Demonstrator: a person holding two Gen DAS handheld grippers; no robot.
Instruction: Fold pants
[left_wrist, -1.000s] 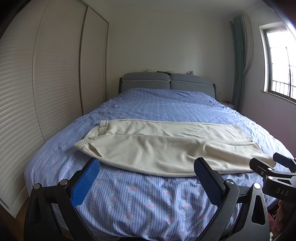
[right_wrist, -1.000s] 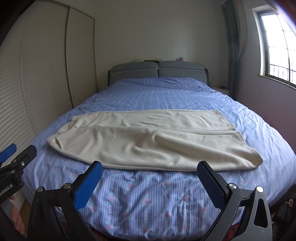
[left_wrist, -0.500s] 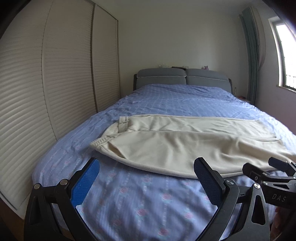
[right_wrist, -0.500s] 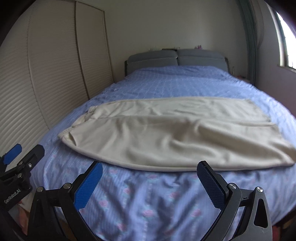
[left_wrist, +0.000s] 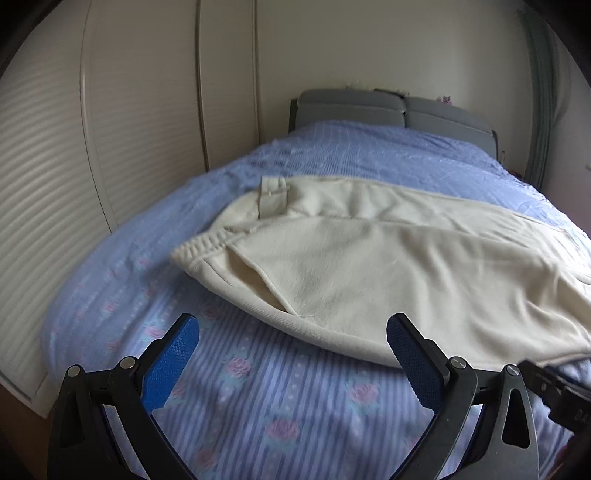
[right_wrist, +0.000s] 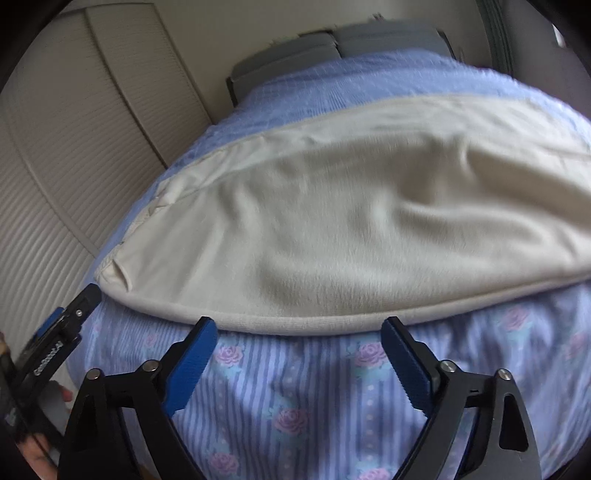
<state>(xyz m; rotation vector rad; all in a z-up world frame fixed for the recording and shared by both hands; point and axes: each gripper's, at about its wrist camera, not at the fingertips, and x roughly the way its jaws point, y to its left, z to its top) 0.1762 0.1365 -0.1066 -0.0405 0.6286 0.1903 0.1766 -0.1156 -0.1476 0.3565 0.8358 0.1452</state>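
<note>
Cream fleece pants (left_wrist: 388, 266) lie flat across the blue bed, waistband to the left, legs running right. My left gripper (left_wrist: 291, 328) is open just short of the near hem, by the waist end, with only bedsheet between its blue pads. In the right wrist view the pants (right_wrist: 351, 229) fill the middle. My right gripper (right_wrist: 299, 326) hovers at their near edge; its jaws are closing, still wide apart, with the hem just beyond the tips and nothing pinched. The left gripper (right_wrist: 79, 302) shows at that view's left edge.
The bed (left_wrist: 258, 398) has a striped blue sheet with roses and a grey headboard (left_wrist: 391, 110) at the far end. Slatted white wardrobe doors (left_wrist: 74, 177) run along the left side. A curtain (left_wrist: 543, 92) hangs at the far right.
Both grippers have dropped down and moved in toward the bed, so the pants' near edge now sits right at the fingertips. The right jaws have narrowed a little.
</note>
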